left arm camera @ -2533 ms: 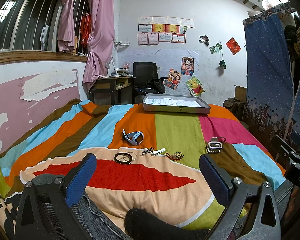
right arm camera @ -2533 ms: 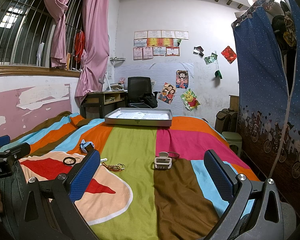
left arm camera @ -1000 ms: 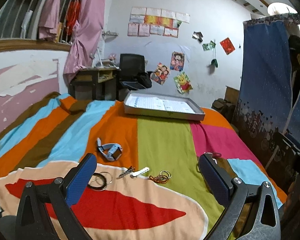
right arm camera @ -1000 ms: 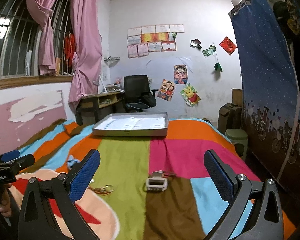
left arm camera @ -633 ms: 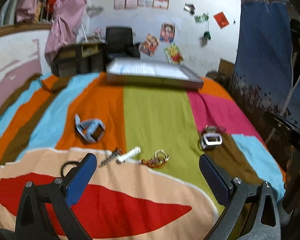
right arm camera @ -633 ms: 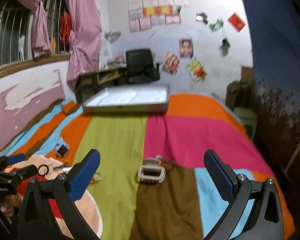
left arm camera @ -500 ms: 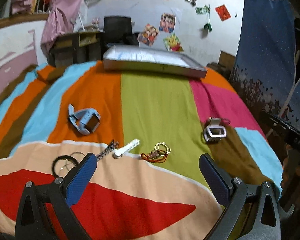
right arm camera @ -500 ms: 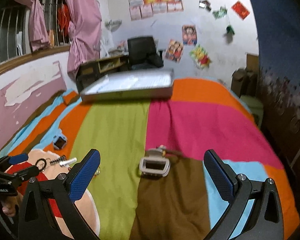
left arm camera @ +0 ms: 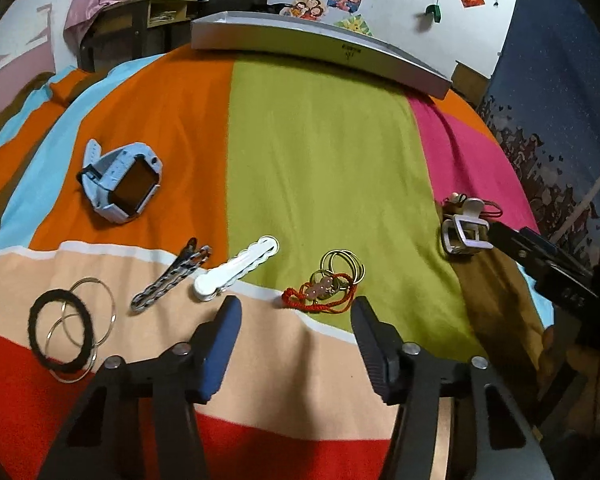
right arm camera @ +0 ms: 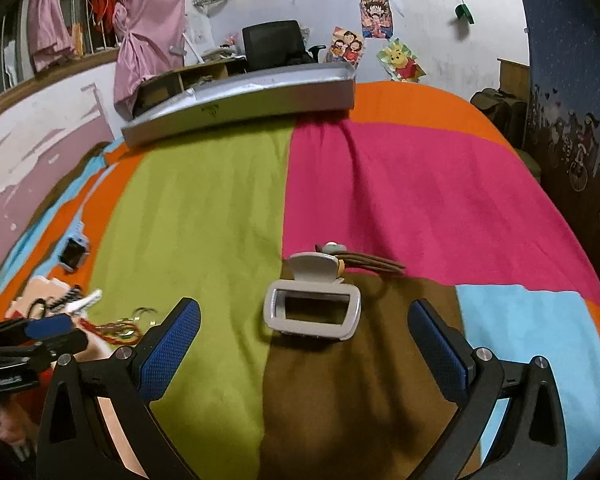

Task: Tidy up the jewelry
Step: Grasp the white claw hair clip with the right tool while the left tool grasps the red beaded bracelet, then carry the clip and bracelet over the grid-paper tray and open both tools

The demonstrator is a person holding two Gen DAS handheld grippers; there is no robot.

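I hold the left gripper [left arm camera: 296, 312] spread and empty just short of the red cord with gold rings [left arm camera: 327, 286] at lower centre, while the right gripper [right arm camera: 304, 320], also spread and empty, frames the grey hair claw [right arm camera: 312, 310]; neither pickup has begun. Next, I judge, each must close on its piece and carry it to the grey tray [right arm camera: 240, 98] across the striped bed [right arm camera: 380, 184], by the postered wall.
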